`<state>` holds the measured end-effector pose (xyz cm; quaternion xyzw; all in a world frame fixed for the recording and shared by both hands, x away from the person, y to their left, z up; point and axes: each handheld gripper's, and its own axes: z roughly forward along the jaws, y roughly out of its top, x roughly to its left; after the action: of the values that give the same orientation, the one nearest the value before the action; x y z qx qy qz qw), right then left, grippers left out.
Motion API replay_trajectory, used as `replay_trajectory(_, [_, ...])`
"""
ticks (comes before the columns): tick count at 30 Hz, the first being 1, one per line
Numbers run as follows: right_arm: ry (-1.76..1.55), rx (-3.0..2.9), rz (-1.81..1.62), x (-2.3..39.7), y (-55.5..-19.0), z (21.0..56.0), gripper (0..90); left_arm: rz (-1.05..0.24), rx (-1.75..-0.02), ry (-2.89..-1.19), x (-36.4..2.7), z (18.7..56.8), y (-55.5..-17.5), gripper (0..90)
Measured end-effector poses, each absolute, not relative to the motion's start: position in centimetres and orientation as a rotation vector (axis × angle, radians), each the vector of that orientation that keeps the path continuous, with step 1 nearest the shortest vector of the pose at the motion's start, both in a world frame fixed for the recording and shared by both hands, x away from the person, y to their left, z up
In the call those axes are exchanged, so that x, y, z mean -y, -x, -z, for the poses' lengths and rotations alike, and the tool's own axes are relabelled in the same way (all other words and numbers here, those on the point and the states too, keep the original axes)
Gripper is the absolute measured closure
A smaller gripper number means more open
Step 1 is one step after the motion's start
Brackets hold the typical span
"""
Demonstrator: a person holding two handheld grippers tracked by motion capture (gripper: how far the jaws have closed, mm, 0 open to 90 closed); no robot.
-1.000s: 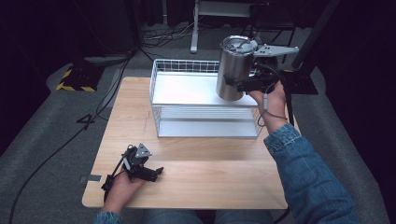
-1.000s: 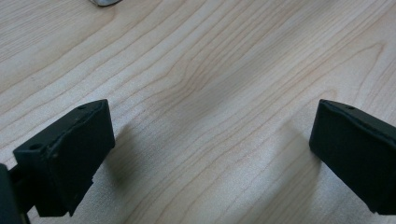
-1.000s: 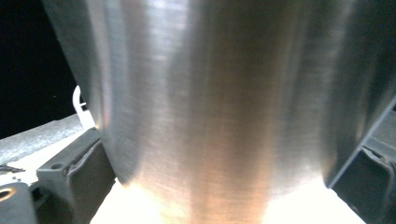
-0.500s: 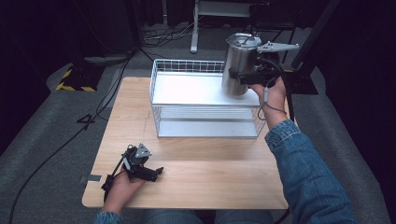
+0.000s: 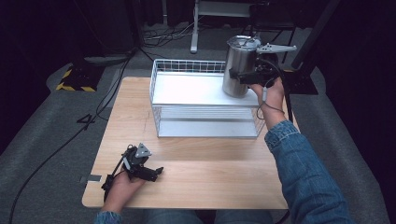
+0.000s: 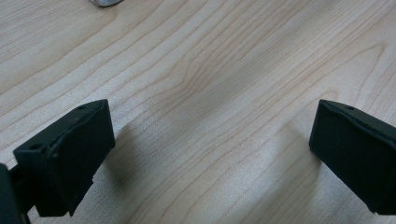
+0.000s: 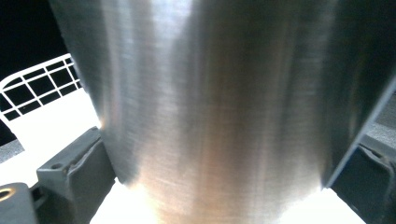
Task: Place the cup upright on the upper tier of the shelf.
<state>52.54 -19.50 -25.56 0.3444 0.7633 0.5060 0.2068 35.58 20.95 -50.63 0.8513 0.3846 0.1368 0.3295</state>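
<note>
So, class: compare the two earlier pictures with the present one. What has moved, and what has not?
The right gripper, shut on the steel canister, has carried it slightly rightward over the white wire rack, to its right end. The left gripper stays open, low over the wooden table; the rack has not shifted.

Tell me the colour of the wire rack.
White wire two-tier rack; clearest in the high view.

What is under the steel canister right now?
The steel canister stands on the white rack's top shelf, right tongs clamped around it. Its base contact is hidden.
</note>
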Motion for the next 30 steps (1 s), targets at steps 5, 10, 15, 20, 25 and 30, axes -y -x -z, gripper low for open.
replay_trajectory(5, [-0.966, -2.127, -1.401, 19.6, -52.7, 26.0, 3.7, -0.358, -1.006, -2.227, -20.9, 50.6, -35.6, 0.6])
replay_trajectory(10, [-0.95, -2.126, -1.398, 19.9, -52.7, 26.4, 3.7, -0.358, -1.007, -2.227, -21.0, 50.6, -35.6, 0.6])
replay_trajectory(15, [-0.926, -2.125, -1.406, 20.1, -52.7, 26.8, 3.6, -0.36, -1.005, -2.231, -21.0, 50.6, -35.6, 0.6])
replay_trajectory(20, [-0.928, -2.118, -1.412, 20.1, -52.7, 26.9, 3.5, -0.361, -1.004, -2.231, -21.0, 50.6, -35.6, 0.6])
replay_trajectory(25, [-0.933, -2.118, -1.416, 20.1, -52.7, 26.9, 3.4, -0.36, -1.005, -2.231, -21.0, 50.6, -35.6, 0.6])
replay_trajectory(30, [-0.931, -2.128, -1.41, 20.1, -52.8, 26.8, 3.2, -0.36, -1.005, -2.231, -21.0, 50.6, -35.6, 0.6])
